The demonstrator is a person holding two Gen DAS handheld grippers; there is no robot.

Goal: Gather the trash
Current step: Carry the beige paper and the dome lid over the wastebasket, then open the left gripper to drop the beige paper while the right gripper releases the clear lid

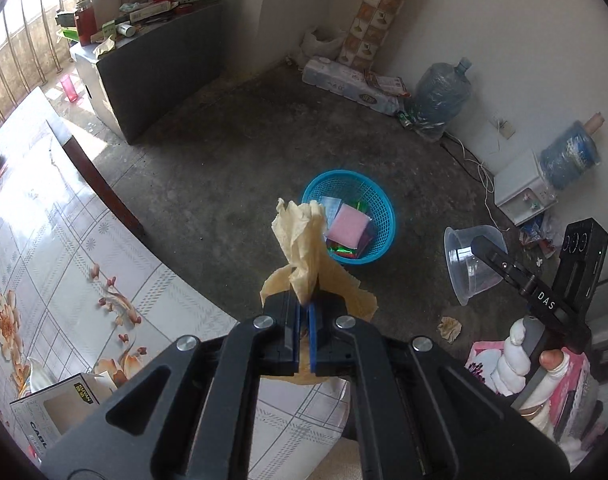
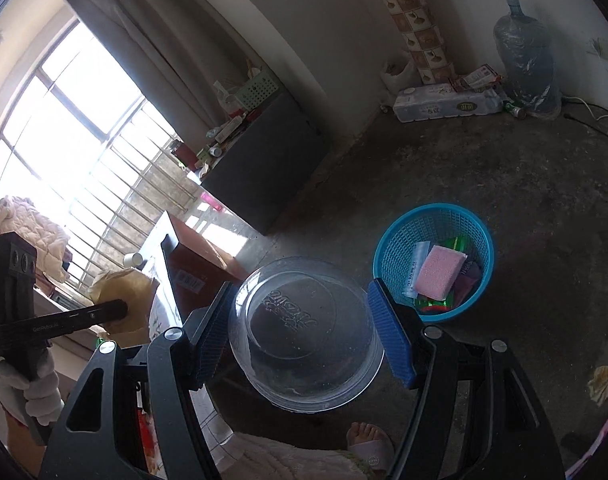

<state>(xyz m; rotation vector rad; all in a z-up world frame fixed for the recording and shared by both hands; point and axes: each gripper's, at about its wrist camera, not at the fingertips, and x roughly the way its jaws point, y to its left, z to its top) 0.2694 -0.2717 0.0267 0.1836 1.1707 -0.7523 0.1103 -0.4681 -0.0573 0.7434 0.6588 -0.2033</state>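
The left gripper [image 1: 305, 312] pinches crumpled yellow paper [image 1: 300, 244]; the right gripper [image 2: 305, 332] clamps a clear plastic bowl [image 2: 304, 332]. The blue basket [image 2: 395, 236] lies right of centre, nearer the bowl.

Daylight pours through the barred window [image 2: 76, 152], blown out to white at the left of the right wrist view and the upper left corner of the left wrist view. Glare washes the floral tablecloth [image 1: 44, 216]. The concrete floor [image 1: 232, 152] is dim and grainy. Both fisheye frames bend straight lines and darken to black at the corners.
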